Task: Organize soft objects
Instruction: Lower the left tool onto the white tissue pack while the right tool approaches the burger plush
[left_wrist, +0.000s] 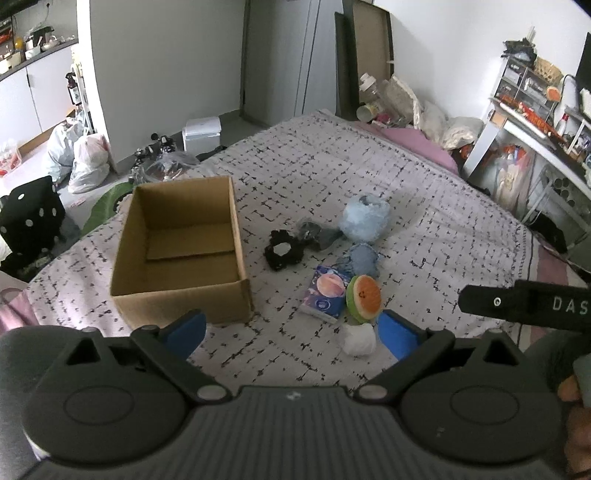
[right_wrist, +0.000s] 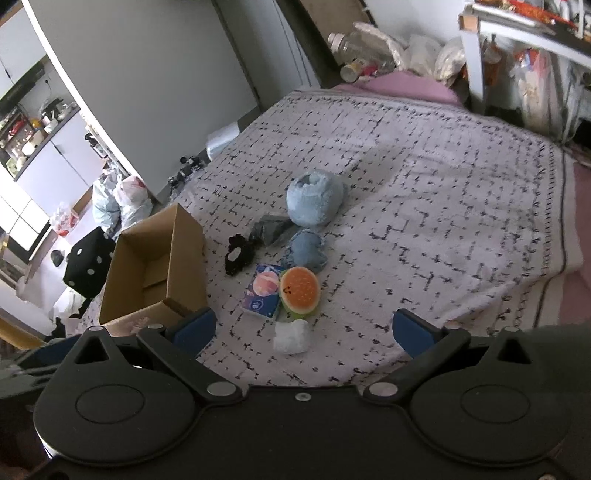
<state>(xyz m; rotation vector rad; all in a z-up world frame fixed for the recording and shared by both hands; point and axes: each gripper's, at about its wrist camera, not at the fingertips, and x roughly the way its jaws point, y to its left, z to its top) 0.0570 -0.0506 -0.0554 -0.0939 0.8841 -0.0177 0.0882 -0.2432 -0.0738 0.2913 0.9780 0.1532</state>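
An open, empty cardboard box (left_wrist: 177, 254) (right_wrist: 155, 269) stands on the patterned bedspread (left_wrist: 424, 206) (right_wrist: 424, 192). To its right lie soft things: a fluffy blue plush (left_wrist: 365, 218) (right_wrist: 314, 201), a grey cloth (left_wrist: 319, 233) (right_wrist: 271, 227), a black scrunchie (left_wrist: 282, 251) (right_wrist: 238, 253), a blue denim scrunchie (left_wrist: 360, 258) (right_wrist: 304, 251), a tissue pack (left_wrist: 327, 293) (right_wrist: 263, 291), a burger plush (left_wrist: 364, 297) (right_wrist: 299, 291) and a white wad (left_wrist: 357, 339) (right_wrist: 291, 336). My left gripper (left_wrist: 295, 332) and right gripper (right_wrist: 301, 330) hover open above the near items, holding nothing.
Plastic bags (left_wrist: 83, 158) and a black dotted cushion (left_wrist: 31, 218) lie on the floor left of the bed. Clutter and a pink pillow (left_wrist: 421, 140) sit at the bed's head. A white desk (left_wrist: 535, 140) stands on the right. The other gripper's body (left_wrist: 524, 304) shows at the right.
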